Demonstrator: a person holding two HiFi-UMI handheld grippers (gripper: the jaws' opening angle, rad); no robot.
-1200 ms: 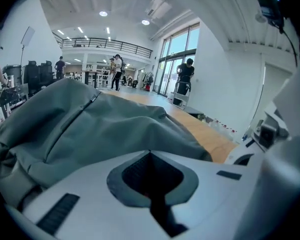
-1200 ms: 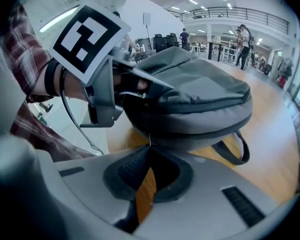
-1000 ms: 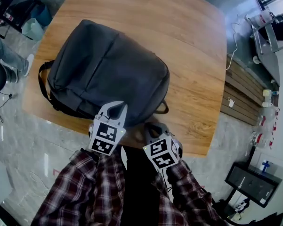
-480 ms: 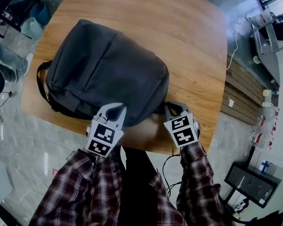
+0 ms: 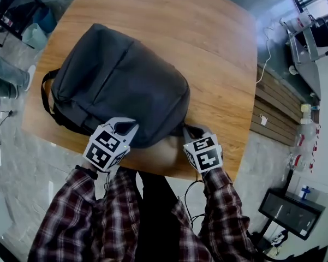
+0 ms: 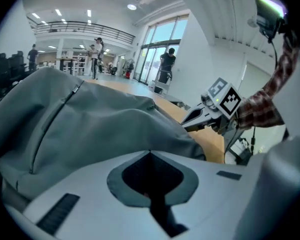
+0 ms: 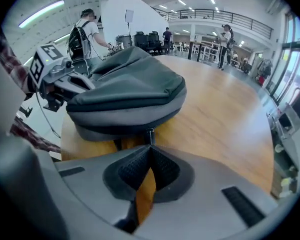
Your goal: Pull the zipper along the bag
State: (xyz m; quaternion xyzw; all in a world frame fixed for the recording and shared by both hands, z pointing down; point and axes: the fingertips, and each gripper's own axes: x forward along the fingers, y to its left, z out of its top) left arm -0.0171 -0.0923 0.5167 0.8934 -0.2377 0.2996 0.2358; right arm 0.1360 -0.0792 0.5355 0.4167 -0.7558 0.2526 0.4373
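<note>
A dark grey backpack (image 5: 120, 91) lies flat on the round-cornered wooden table (image 5: 218, 53), its bottom edge towards me. My left gripper (image 5: 126, 126) is shut at the bag's near edge, and in the left gripper view the grey fabric (image 6: 90, 119) folds down right to its closed tips (image 6: 150, 154). At the bag's near right corner my right gripper (image 5: 192, 131) is shut too. In the right gripper view a thin metal zipper pull (image 7: 150, 135) runs from the bag (image 7: 125, 89) into the closed tips (image 7: 150, 146). Each gripper appears in the other's view.
The table's near edge (image 5: 169, 171) runs just under both grippers. A person's legs (image 5: 5, 70) and a blue bin (image 5: 35, 34) are at the left on the floor. Slatted wood (image 5: 278, 108), a white cable (image 5: 267, 53) and a black box (image 5: 292, 212) are at the right.
My right gripper moved from beside the left one out to the right and forward to the bag's near right corner. The left gripper stayed at the bag's edge and shifted slightly left.
</note>
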